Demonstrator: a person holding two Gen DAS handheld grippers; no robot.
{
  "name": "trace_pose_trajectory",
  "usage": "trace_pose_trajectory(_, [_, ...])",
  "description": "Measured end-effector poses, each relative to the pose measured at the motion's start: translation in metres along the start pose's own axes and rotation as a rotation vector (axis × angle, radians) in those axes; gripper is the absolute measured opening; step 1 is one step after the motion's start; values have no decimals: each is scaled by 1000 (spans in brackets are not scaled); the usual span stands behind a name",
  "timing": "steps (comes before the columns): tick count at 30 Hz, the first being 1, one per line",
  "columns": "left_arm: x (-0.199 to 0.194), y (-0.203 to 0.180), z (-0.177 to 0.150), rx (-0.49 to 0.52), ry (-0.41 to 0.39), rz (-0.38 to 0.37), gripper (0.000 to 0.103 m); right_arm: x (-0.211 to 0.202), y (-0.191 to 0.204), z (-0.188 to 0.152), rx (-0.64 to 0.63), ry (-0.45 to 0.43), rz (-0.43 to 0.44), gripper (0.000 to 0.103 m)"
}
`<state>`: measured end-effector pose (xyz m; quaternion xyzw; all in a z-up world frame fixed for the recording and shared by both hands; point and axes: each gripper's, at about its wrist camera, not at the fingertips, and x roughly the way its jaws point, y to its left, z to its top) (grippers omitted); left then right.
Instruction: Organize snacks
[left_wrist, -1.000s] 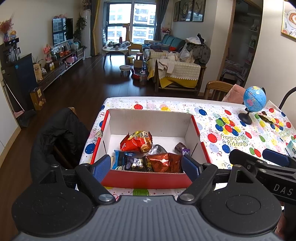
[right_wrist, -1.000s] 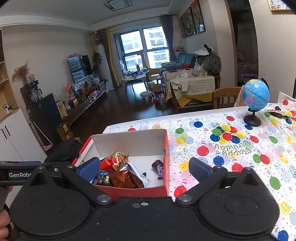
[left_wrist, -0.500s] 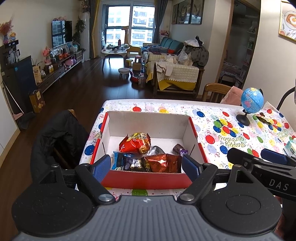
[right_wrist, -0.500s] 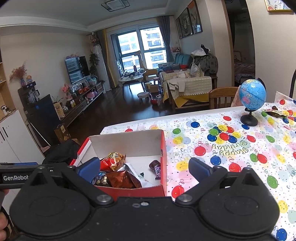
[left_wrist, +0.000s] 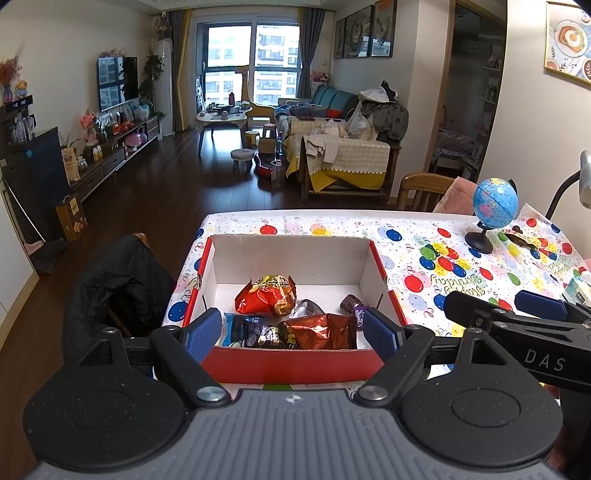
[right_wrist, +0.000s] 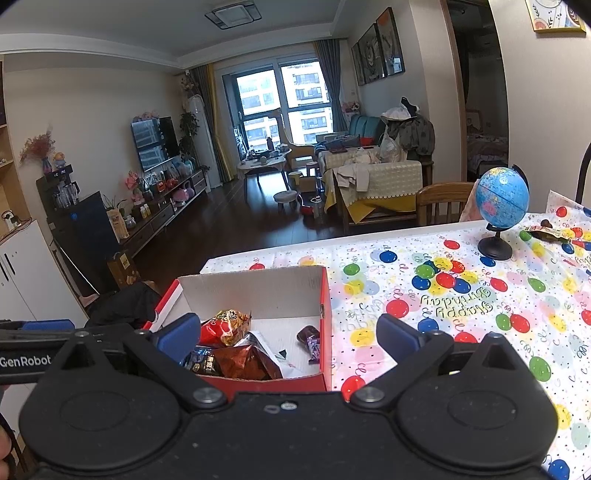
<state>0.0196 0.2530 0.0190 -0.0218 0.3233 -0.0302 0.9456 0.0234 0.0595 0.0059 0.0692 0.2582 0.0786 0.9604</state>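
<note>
The left gripper (left_wrist: 293, 332) was held above the near edge of the table (left_wrist: 413, 236), its blue-padded fingers (left_wrist: 201, 332) spread wide with nothing between them. The right gripper (right_wrist: 288, 338) was likewise spread wide and empty, held beside the left one over the same edge.

The red box (left_wrist: 291, 363) with white inner walls stood at the near left corner of the table, on the balloon-print cloth (right_wrist: 461, 295). Inside it lay the snacks: an orange-red bag (left_wrist: 267, 295) toward the middle, a copper-red foil bag (left_wrist: 321, 330) against the near wall, a dark blue packet (left_wrist: 242, 328) at the near left, and a small purple wrapped sweet (left_wrist: 352, 304) toward the right wall. A silvery wrapper (left_wrist: 306, 306) lay between the two red bags; its contents could not be made out.

A small blue globe (right_wrist: 501, 197) on a black stand stood near the far right edge of the table. Just beside it, further right, lay what appeared to be one more snack packet (right_wrist: 545, 233), outside the box. A wooden chair (right_wrist: 441, 201) stood behind the far edge.
</note>
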Motion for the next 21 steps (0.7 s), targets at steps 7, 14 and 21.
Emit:
trace_pose_trajectory(7, [0, 0, 0, -1, 1, 1, 84, 0, 0, 0, 0, 3, 1, 102])
trace_pose_trajectory(14, [1, 1, -2, -8, 13, 8, 84, -2, 2, 0, 3, 7, 1, 102])
trace_pose_trajectory(21, [1, 1, -3, -16, 25, 10, 84, -2, 1, 1, 2, 6, 2, 102])
